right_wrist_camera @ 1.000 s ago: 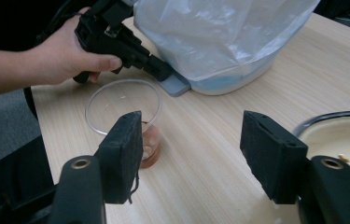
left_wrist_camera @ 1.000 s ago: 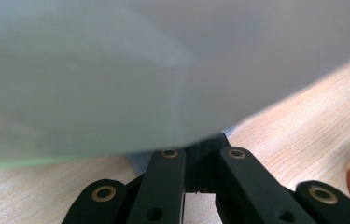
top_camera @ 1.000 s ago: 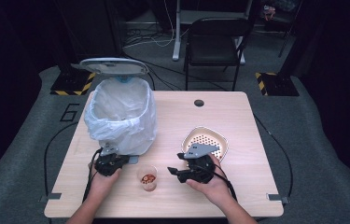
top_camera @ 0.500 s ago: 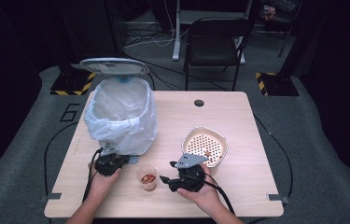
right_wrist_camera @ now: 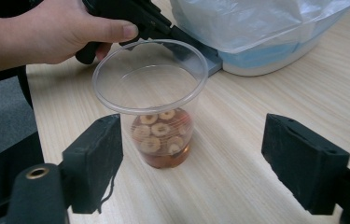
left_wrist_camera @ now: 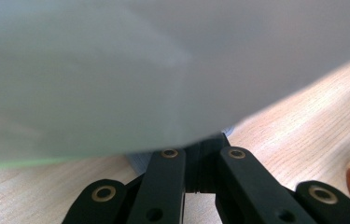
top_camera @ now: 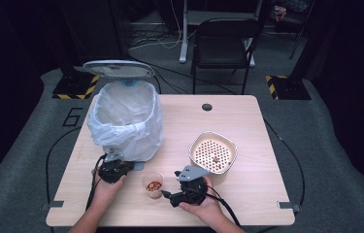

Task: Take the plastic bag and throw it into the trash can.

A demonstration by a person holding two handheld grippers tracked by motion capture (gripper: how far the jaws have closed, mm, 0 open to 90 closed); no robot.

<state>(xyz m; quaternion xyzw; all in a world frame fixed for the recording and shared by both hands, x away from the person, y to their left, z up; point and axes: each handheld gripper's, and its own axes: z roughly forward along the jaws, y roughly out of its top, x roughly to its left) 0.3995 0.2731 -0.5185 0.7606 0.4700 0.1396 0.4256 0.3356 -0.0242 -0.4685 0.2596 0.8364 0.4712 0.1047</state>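
Note:
A clear plastic cup [top_camera: 154, 184] [right_wrist_camera: 156, 116] holding reddish liquid and round slices stands upright near the table's front edge. My right gripper [top_camera: 167, 193] [right_wrist_camera: 196, 156] lies low on the table, pointing left at the cup. It is open: its jaws have just been opening, and the cup stands between them, nearer the left pad [right_wrist_camera: 95, 156], with neither pad touching it. My left gripper [top_camera: 126, 167] [left_wrist_camera: 200, 149] is shut, its tips resting on the grey pedal [right_wrist_camera: 205, 58] at the foot of the bin [top_camera: 126, 121]. The bin's lid [top_camera: 117, 69] stands raised.
The bin is lined with a white bag [right_wrist_camera: 256, 23] and takes up the table's left half. A beige perforated strainer bowl [top_camera: 213, 153] sits just behind my right hand. A dark chair [top_camera: 225, 43] stands beyond the table's far edge.
My right gripper has moved left and down from in front of the strainer bowl to the cup, and its jaws now stand wider. The left gripper has stayed on the pedal.

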